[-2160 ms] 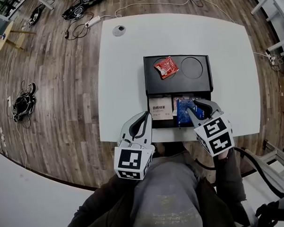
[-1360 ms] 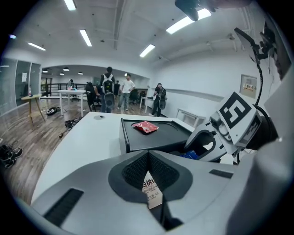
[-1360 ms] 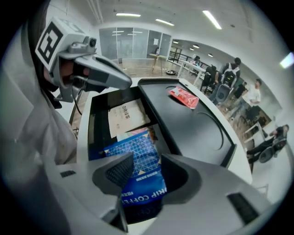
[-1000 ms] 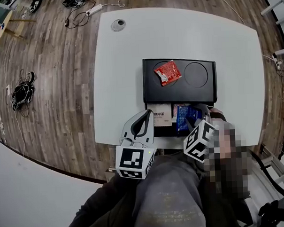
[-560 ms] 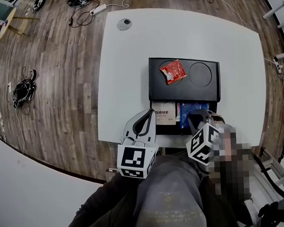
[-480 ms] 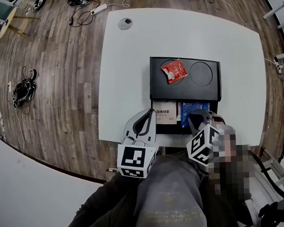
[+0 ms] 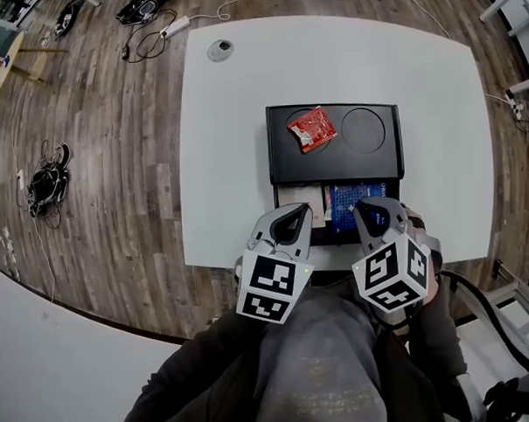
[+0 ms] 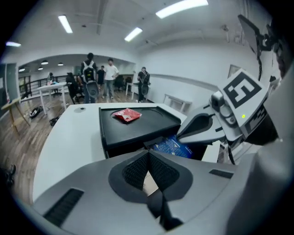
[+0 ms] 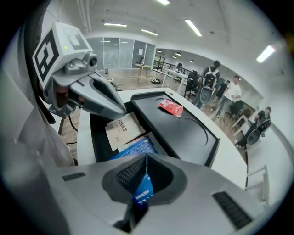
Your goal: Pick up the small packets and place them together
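Head view: a black tray sits mid-frame on the white table. A red packet lies flat on its top deck, askew to the tray's edges. In the lower compartment along the tray's bottom edge, a beige packet lies left and blue packets lie right. The left gripper and right gripper both point up-frame into it.

Left gripper view: the jaws are closed pad to pad; a pale strip shows in the gap below them.

Right gripper view: the jaws are clenched on one blue packet. It is held edge-on, with its long axis vertical in frame, running from the pad tips toward the camera.
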Motion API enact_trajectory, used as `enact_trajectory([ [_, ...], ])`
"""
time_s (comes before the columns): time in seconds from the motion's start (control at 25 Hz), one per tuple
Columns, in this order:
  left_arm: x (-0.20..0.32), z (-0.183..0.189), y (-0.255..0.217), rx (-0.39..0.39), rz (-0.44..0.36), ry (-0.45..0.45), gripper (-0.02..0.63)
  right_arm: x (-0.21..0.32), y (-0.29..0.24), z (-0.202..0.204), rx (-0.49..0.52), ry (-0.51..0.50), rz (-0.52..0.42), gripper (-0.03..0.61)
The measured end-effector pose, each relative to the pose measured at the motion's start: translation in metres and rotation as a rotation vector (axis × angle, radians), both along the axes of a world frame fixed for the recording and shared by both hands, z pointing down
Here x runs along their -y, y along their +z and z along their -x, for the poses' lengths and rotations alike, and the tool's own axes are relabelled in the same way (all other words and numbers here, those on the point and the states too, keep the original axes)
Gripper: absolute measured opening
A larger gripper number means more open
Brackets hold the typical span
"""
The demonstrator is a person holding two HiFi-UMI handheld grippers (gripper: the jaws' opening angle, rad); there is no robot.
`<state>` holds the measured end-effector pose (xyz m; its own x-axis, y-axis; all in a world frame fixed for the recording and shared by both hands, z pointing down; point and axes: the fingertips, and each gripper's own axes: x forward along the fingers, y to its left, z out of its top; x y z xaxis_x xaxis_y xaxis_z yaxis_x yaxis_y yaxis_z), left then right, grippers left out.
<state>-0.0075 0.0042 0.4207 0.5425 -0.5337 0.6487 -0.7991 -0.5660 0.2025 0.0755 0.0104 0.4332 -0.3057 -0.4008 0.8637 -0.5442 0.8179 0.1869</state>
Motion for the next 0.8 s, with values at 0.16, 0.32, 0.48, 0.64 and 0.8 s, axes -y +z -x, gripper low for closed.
enact_trajectory([
  [0.16,0.0,-0.012,0.002,-0.027,0.112,0.065,-0.008,0.0,-0.007,-0.005,0.026,0.002,-0.018,0.006],
  [0.32,0.007,-0.009,0.003,-0.091,0.169,0.008,-0.008,0.003,-0.006,-0.001,0.062,0.014,-0.02,0.006],
  [0.48,0.007,-0.008,0.0,-0.099,0.139,-0.013,-0.008,0.0,-0.004,0.021,0.144,-0.004,0.041,0.006],
  [0.64,0.005,-0.002,-0.003,-0.142,0.144,-0.051,-0.008,-0.001,0.004,0.031,0.132,-0.006,0.098,0.06],
  [0.8,0.003,0.001,-0.003,-0.158,0.138,-0.062,-0.009,0.005,0.016,0.032,0.09,0.044,0.121,0.188],
])
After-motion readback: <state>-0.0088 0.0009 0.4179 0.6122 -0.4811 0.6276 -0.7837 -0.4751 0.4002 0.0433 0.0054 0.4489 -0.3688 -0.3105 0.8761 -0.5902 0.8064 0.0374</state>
